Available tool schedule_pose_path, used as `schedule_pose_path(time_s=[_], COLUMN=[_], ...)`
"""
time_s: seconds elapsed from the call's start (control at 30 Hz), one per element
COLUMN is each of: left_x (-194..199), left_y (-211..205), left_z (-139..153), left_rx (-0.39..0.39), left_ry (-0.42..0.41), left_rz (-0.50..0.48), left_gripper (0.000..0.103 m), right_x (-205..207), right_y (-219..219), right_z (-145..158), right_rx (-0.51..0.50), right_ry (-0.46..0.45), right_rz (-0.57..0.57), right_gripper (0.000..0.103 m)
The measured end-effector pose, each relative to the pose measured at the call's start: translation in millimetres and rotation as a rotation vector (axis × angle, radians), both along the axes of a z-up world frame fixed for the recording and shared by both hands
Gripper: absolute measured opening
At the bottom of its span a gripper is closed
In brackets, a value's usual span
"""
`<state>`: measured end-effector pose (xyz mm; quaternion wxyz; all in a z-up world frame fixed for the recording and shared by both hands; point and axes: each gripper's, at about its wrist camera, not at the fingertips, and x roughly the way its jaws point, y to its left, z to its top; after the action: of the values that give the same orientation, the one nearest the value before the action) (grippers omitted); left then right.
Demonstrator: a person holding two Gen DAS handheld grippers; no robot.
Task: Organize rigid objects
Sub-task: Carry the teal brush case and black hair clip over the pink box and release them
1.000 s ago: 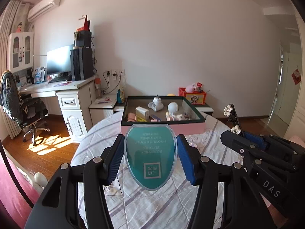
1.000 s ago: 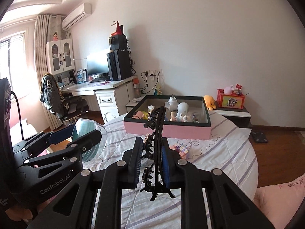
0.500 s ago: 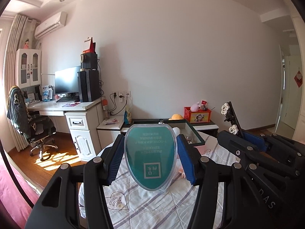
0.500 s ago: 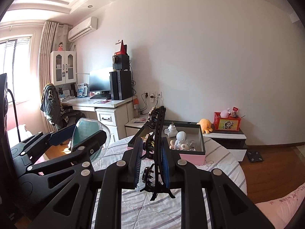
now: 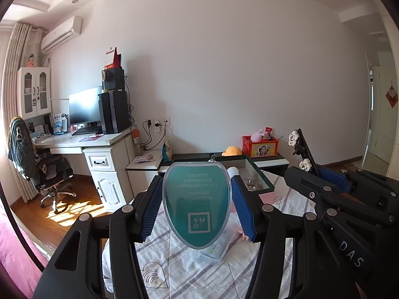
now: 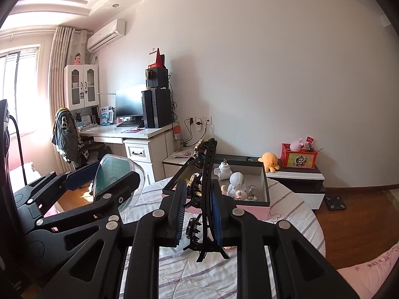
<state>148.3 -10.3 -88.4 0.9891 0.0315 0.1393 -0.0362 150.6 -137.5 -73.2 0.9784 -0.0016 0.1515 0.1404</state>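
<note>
My left gripper [image 5: 197,206] is shut on a teal, clear-rimmed plastic case [image 5: 197,204], held upright above the round table; it also shows in the right wrist view [image 6: 113,179]. My right gripper [image 6: 198,214] is shut on a black hair clip with white flowers [image 6: 207,186], which also shows in the left wrist view [image 5: 300,149]. A pink box with a dark rim [image 6: 266,189] stands at the far side of the table and holds a white astronaut figure [image 6: 237,182] and other small items. Both grippers are lifted, short of the box.
The table has a striped white cloth [image 5: 189,264]. A small clear container [image 5: 219,246] lies on it below the case. Beyond are a white desk [image 5: 99,149], an office chair [image 5: 47,172], a low cabinet with a red box [image 6: 299,159] and an orange plush [image 6: 269,160].
Both grippers have risen and tilted up with their objects still held. The box has dropped lower in both views and more of the wall and ceiling shows.
</note>
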Motion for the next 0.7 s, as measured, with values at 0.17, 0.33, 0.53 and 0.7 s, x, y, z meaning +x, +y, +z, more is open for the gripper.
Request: schedule_pose_path(time_s=[0.17,0.33,0.53,0.7], left_x=[50,131,225,283], left_y=[-8,-17,-31,-43], left_z=[0,-7,-34,-69], left_rx=[0.022,0.053,0.12,0.127], left_ry=[0.026,0.108,0.223,0.352], left_rz=[-0.022,-0.073,-0.09,-0.122], left_gripper=[0.056,0.056,0.056,0.056], right_x=[49,122,210,266], right_y=[-5,-10,-18,-26], right_z=[1,-5,-36,-76], right_rx=[-0.011,-0.043,-0.042,-0.079], right_ry=[0.023,0.076,0.19,0.302], right_rz=[-0.003,0.001,-0.008,-0.038], right_gripper=[0.019,0.019,0.019,0.02])
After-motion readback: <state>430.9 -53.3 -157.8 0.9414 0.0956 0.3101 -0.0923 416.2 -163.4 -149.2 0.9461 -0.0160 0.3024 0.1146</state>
